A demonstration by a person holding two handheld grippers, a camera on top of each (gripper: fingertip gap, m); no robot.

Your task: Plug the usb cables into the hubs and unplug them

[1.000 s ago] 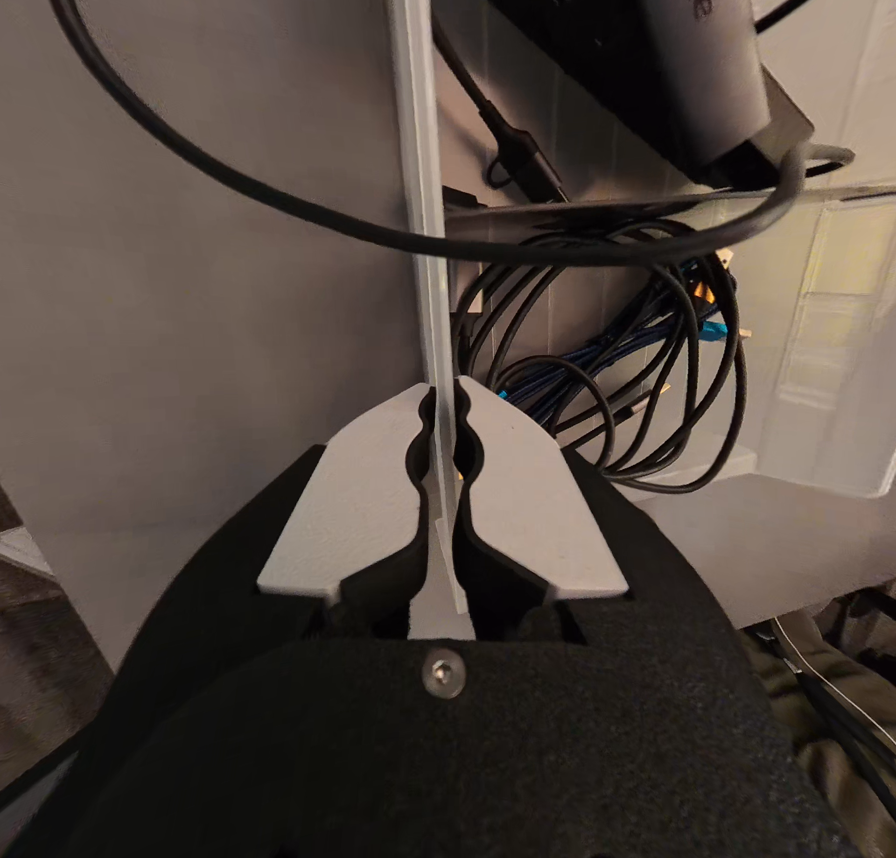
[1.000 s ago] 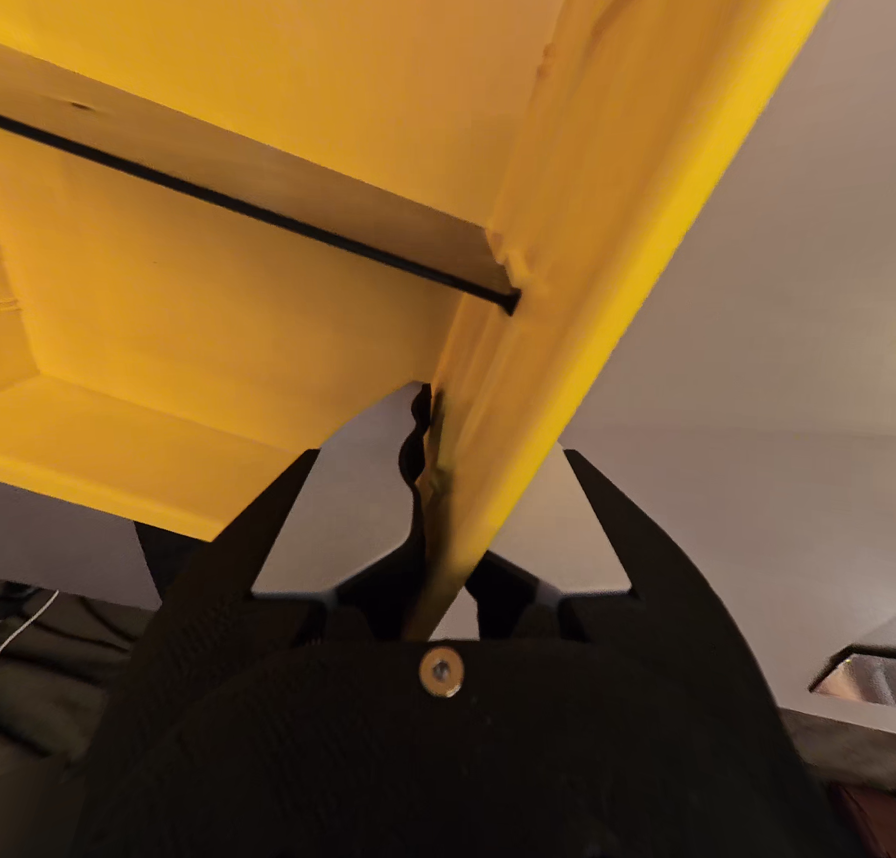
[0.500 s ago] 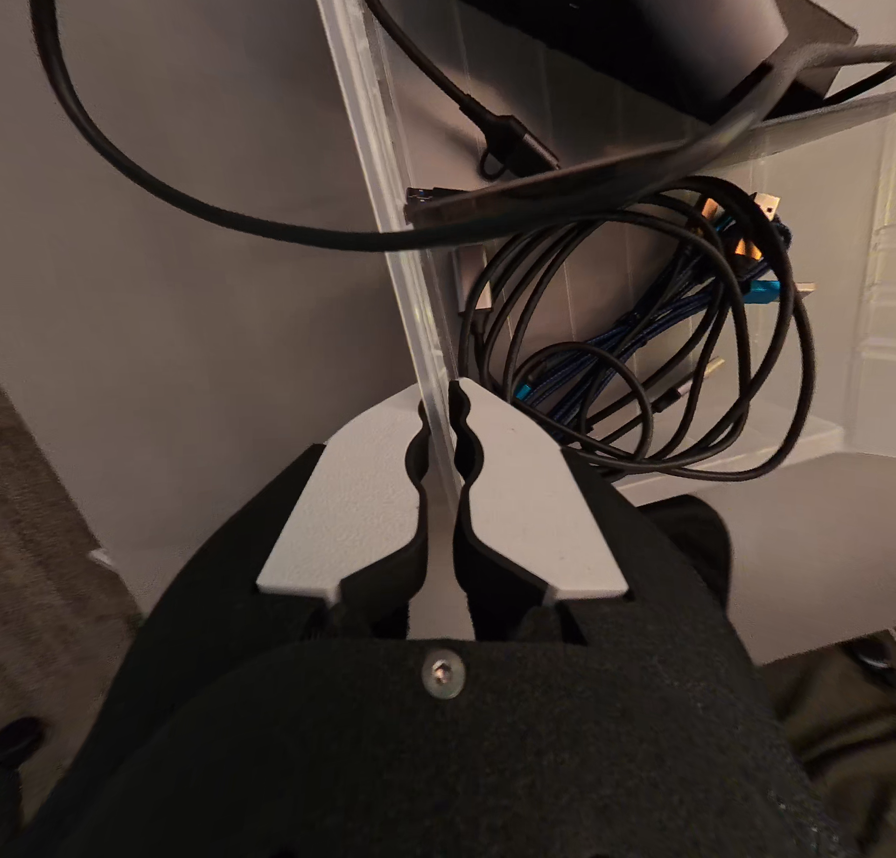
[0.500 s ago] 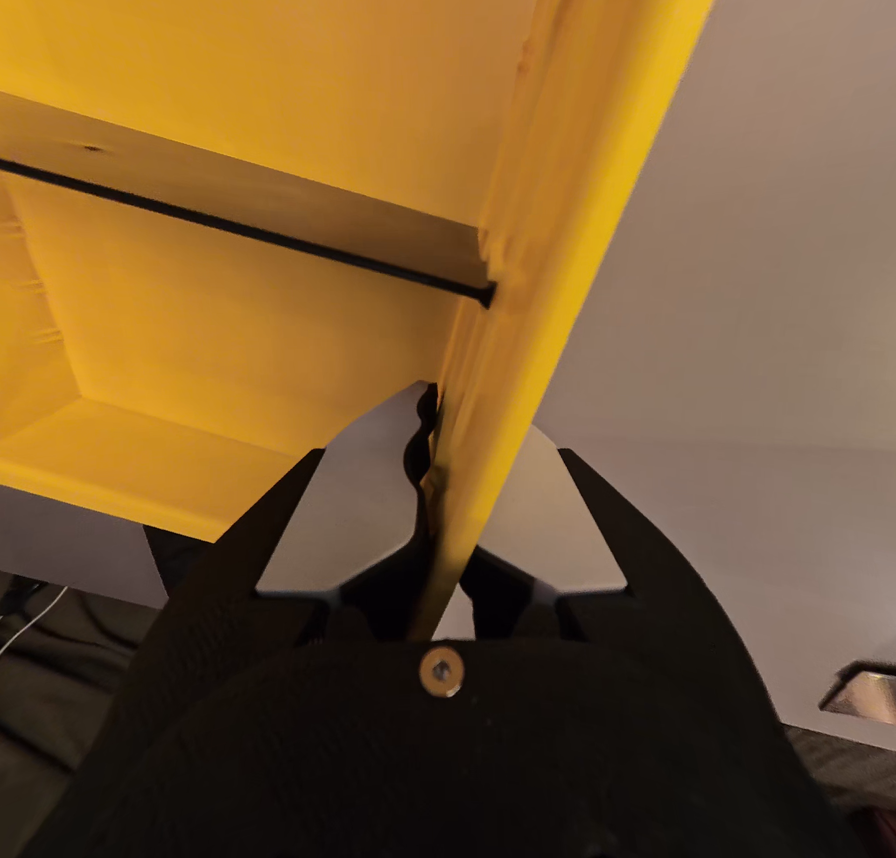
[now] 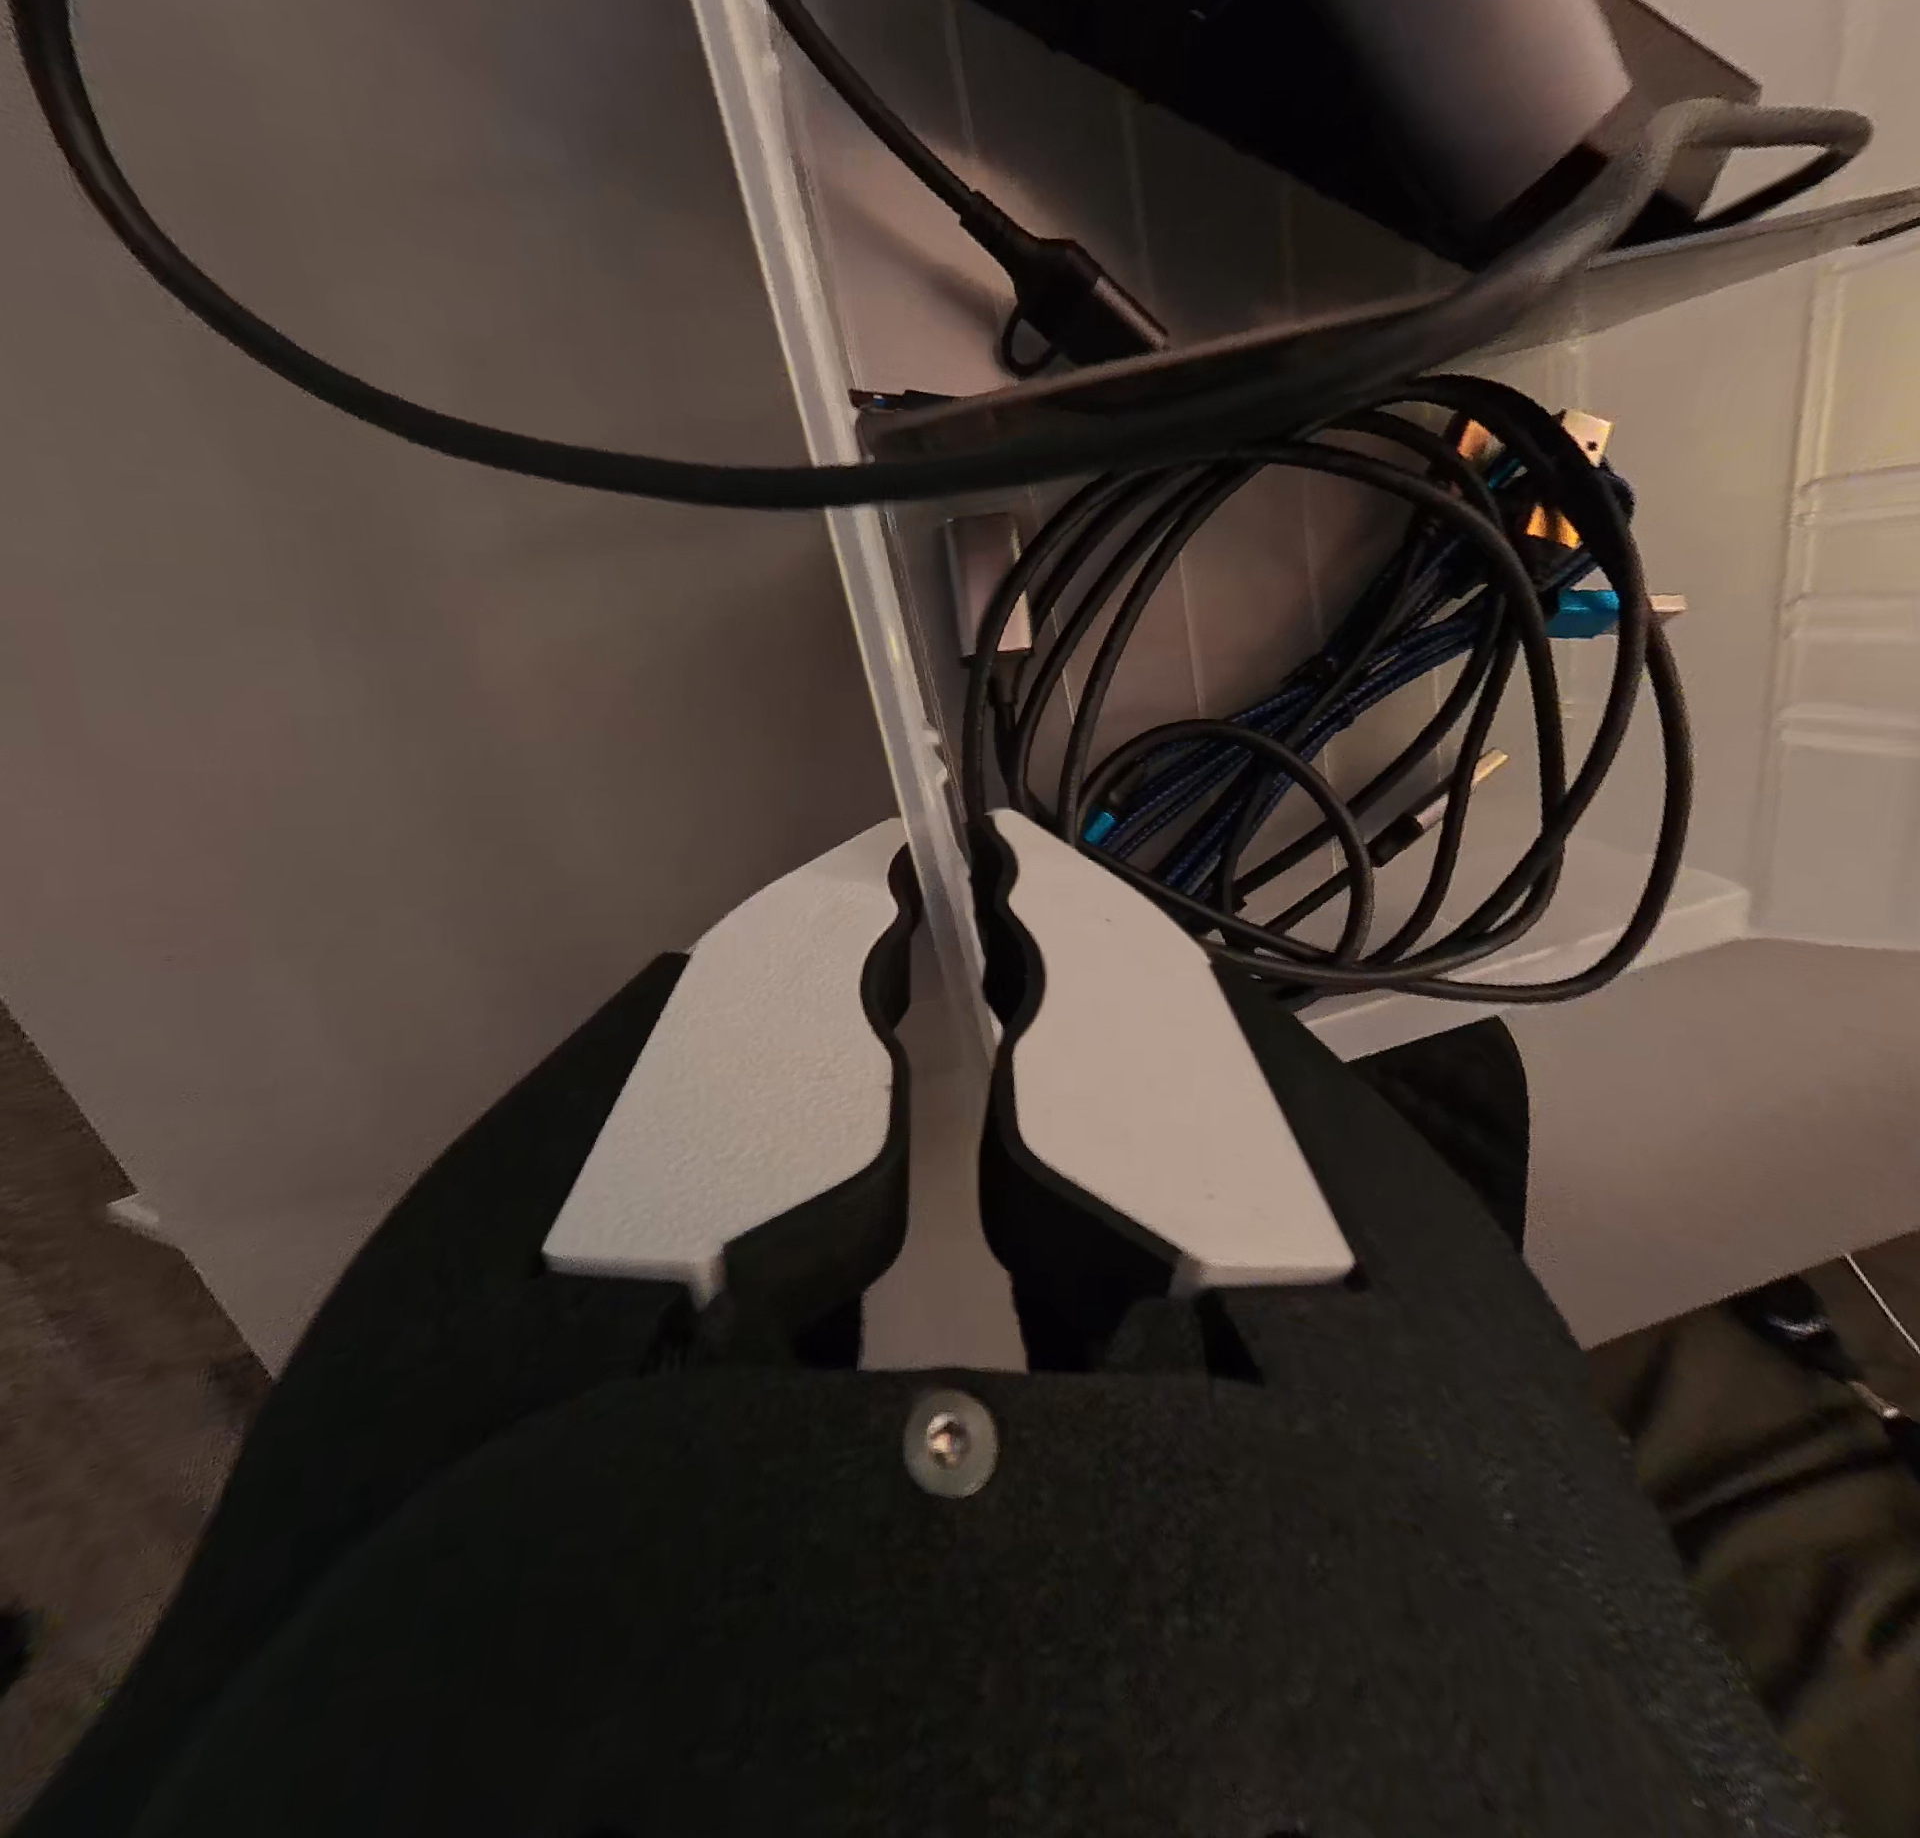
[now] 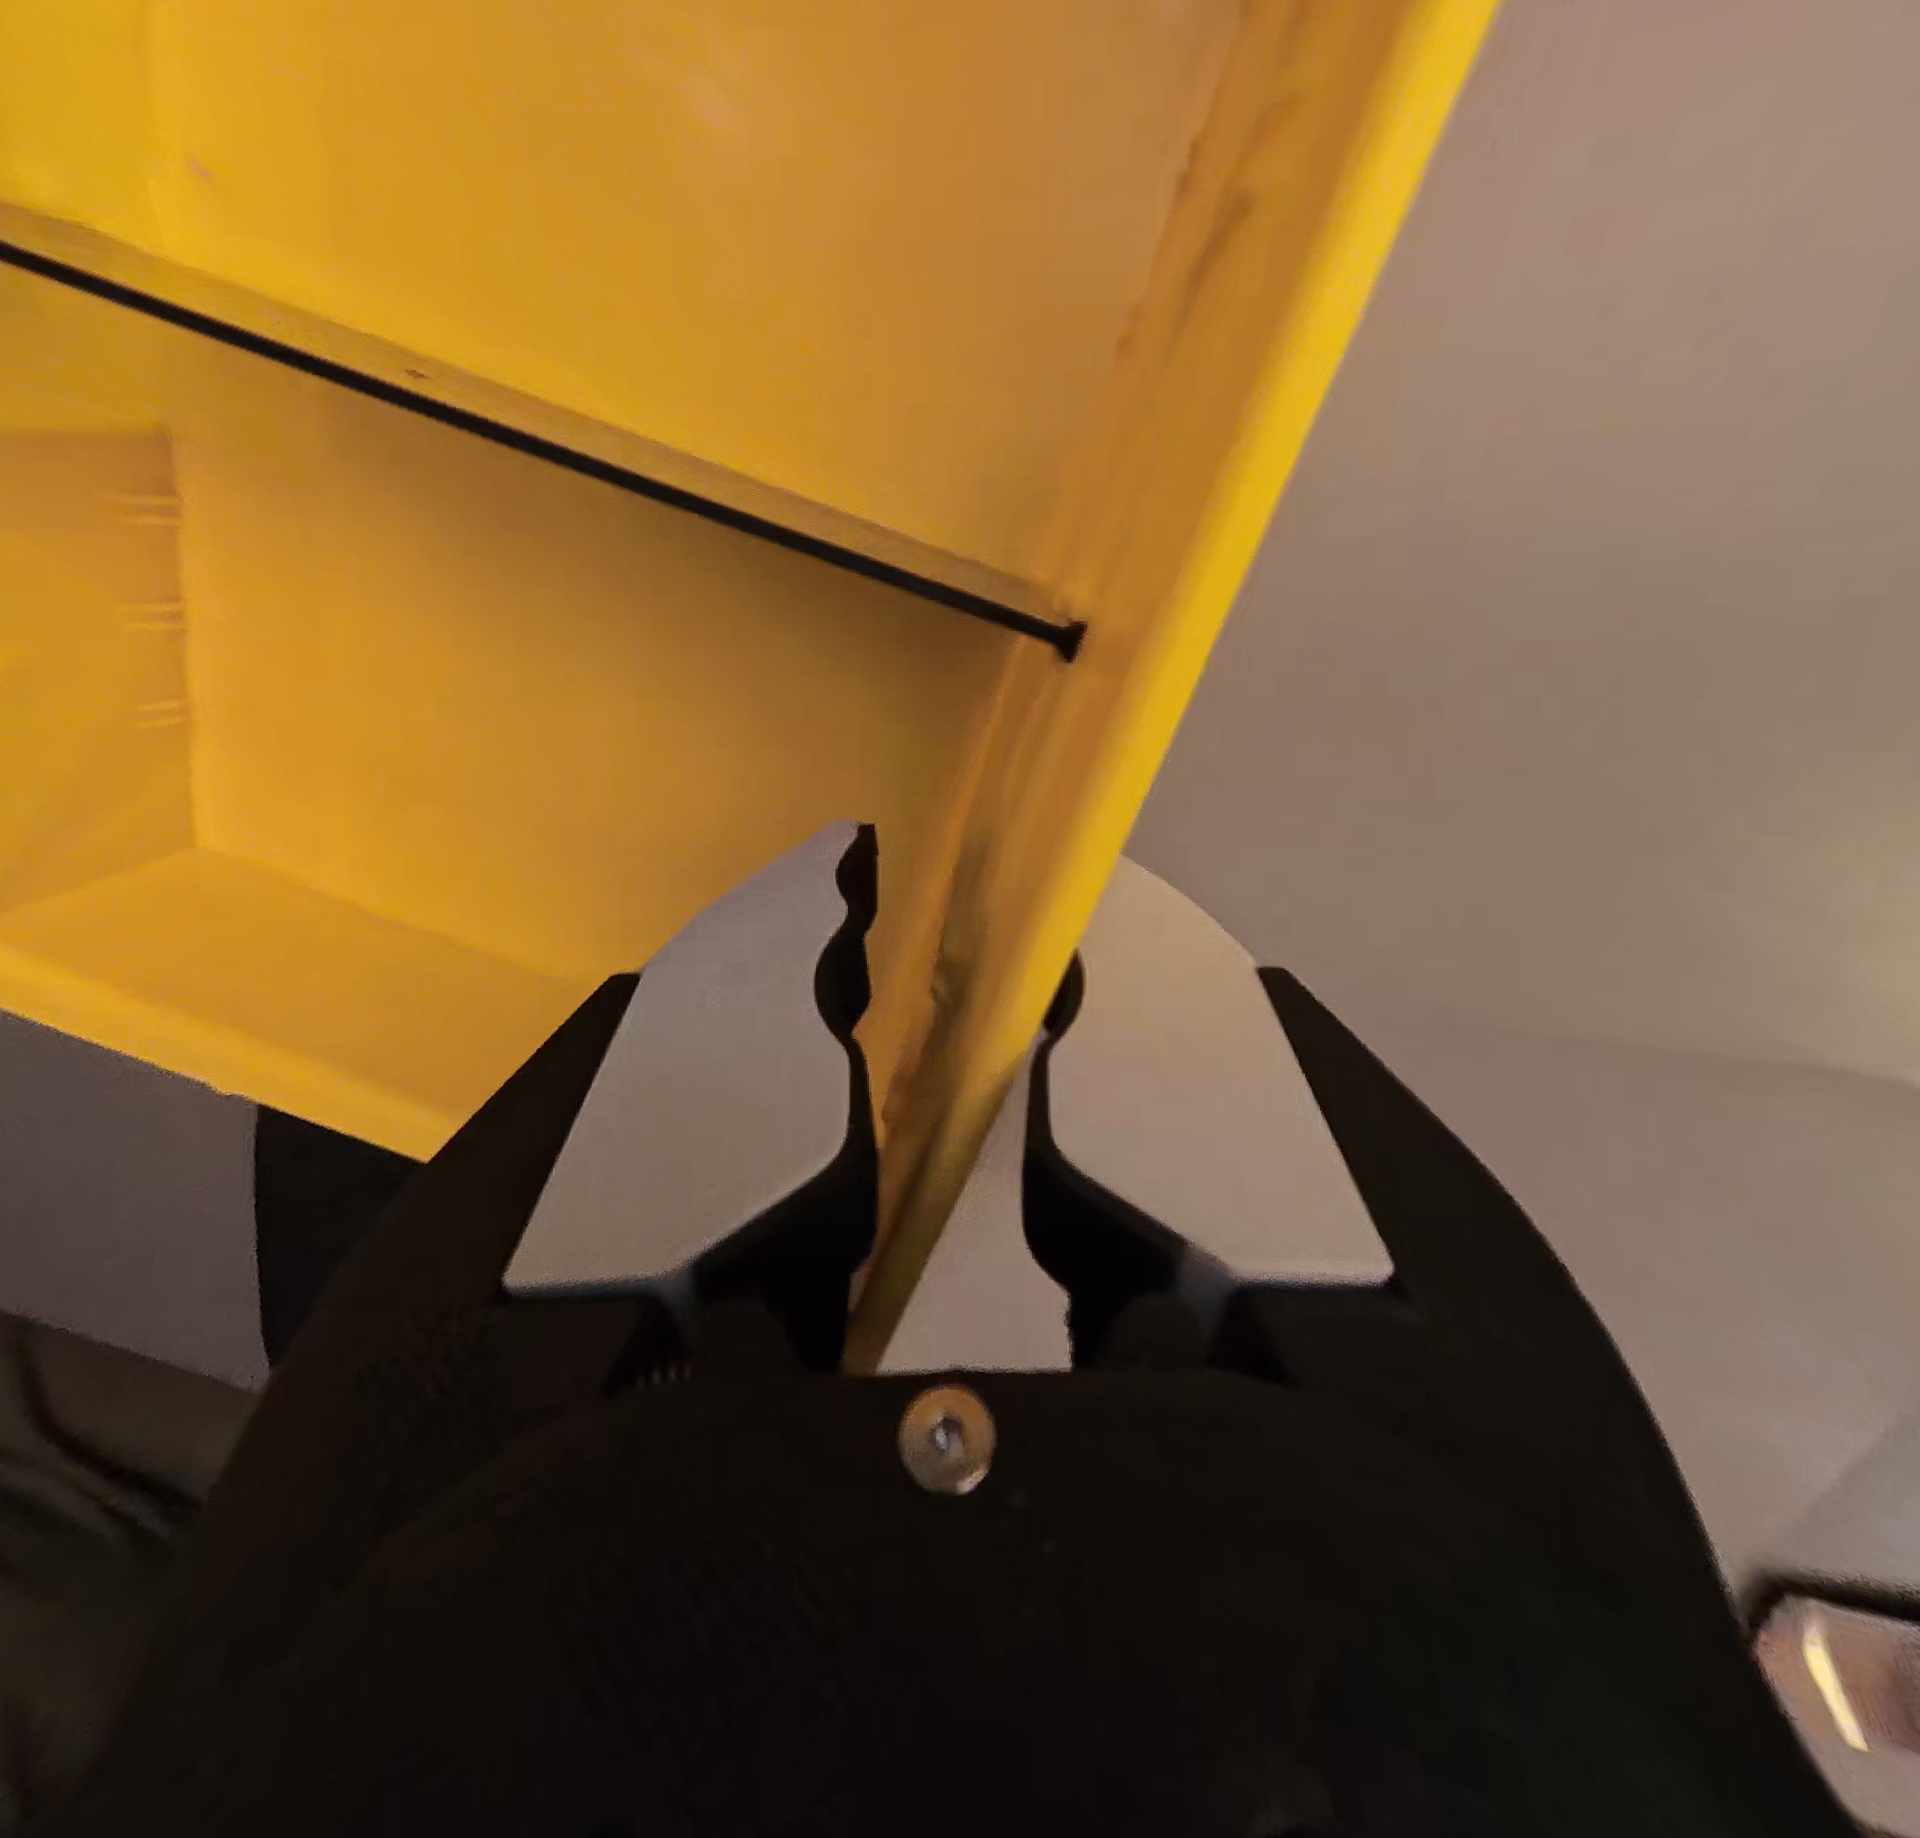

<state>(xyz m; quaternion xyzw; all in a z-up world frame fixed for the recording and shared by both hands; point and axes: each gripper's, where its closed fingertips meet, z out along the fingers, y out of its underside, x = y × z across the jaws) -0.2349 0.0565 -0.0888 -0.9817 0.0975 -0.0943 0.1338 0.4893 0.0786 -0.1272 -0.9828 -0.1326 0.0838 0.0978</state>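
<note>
The left gripper (image 5: 943,858) pinches the clear bin's wall (image 5: 821,438). The usb cables (image 5: 1351,749) lie coiled inside, right of middle. The right gripper (image 6: 971,884) pinches the yellow box's wall (image 6: 1195,541), centre frame.

This looks like a room in a home; the floor is brown carpet (image 5: 94,1300); the walls are plain and pale (image 5: 416,593); a clear plastic bin (image 5: 821,354) holds a heap of coiled cables (image 5: 1382,749); a yellow wooden shelf box (image 6: 623,282) sits near a pale wall; the light is dim and warm.
</note>
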